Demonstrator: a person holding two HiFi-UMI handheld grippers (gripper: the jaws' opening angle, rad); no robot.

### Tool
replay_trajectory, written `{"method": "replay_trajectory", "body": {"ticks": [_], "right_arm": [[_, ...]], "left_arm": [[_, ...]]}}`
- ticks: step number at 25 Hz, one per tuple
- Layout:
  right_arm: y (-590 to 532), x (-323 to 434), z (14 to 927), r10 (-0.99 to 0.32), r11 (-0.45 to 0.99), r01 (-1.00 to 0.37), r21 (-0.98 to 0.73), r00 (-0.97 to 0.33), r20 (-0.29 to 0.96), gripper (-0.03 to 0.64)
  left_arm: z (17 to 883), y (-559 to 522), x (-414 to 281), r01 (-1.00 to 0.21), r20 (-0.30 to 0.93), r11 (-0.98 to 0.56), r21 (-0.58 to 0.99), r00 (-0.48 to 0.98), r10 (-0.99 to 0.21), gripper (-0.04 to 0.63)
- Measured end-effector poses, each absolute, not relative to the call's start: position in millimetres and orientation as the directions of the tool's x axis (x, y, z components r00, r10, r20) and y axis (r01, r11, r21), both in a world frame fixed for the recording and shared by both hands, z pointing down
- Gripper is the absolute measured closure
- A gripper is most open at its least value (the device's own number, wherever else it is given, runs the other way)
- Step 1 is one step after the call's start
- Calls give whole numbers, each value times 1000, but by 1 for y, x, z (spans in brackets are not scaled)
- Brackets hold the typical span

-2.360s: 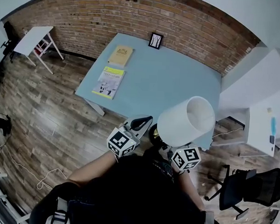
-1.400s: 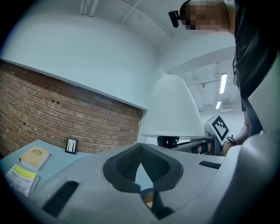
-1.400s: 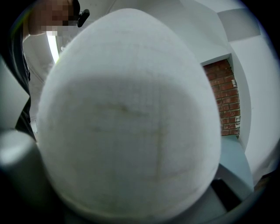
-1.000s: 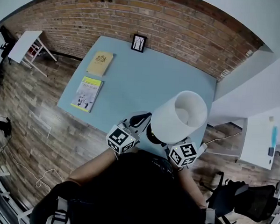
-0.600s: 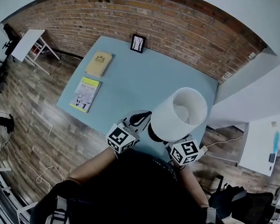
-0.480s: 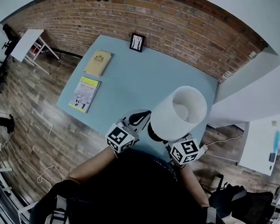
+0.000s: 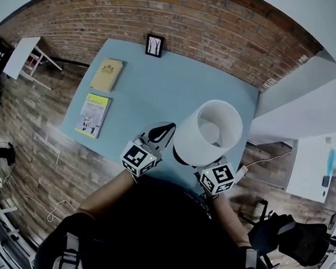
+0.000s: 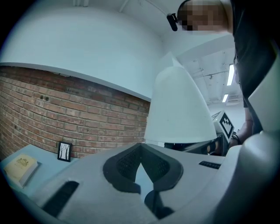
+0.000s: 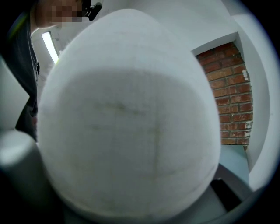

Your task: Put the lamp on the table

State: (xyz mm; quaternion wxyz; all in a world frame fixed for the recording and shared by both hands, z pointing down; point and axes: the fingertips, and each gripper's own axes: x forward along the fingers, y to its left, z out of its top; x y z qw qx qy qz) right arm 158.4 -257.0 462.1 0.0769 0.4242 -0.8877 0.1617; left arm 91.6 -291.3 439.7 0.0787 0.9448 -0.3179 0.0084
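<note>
The lamp [image 7: 210, 130] has a white drum shade and a dark base, and it hangs over the near right part of the light-blue table [image 7: 159, 85]. My right gripper [image 7: 208, 168] reaches under the shade and is shut on the lamp. Its jaws are hidden there, and the shade [image 9: 131, 118] fills the right gripper view. My left gripper [image 7: 167, 128] is just left of the lamp's base, shut and empty. In the left gripper view its jaws [image 8: 140, 162] meet at the tips, with the lamp [image 8: 181, 109] to their right.
A framed picture [image 7: 154, 45] stands at the table's far edge by the brick wall [image 7: 191, 14]. A tan book [image 7: 106, 75] and a yellow magazine [image 7: 92, 115] lie at the table's left. A white cabinet [image 7: 312, 161] and an office chair [image 7: 286, 233] are at right.
The person has stepped up to the table. The lamp, earlier short of the table's near edge, now hangs over its near right part. Both grippers keep their places by the lamp.
</note>
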Motion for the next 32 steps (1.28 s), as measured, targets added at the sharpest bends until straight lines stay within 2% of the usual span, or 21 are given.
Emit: {"method": "replay_trajectory", "body": {"ticks": [12, 20, 32], "right_arm": [[-297, 161, 507, -719, 558, -796, -236, -606, 341, 485], [-318, 166, 539, -727, 525, -814, -248, -580, 368, 485], [-352, 157, 571, -723, 532, -819, -216, -572, 387, 485]], "left_arm": [[476, -328, 84, -614, 100, -768, 182, 788, -607, 586], [511, -341, 86, -590, 148, -777, 218, 808, -571, 586], [534, -374, 77, -565, 148, -797, 216, 825, -545, 586]]}}
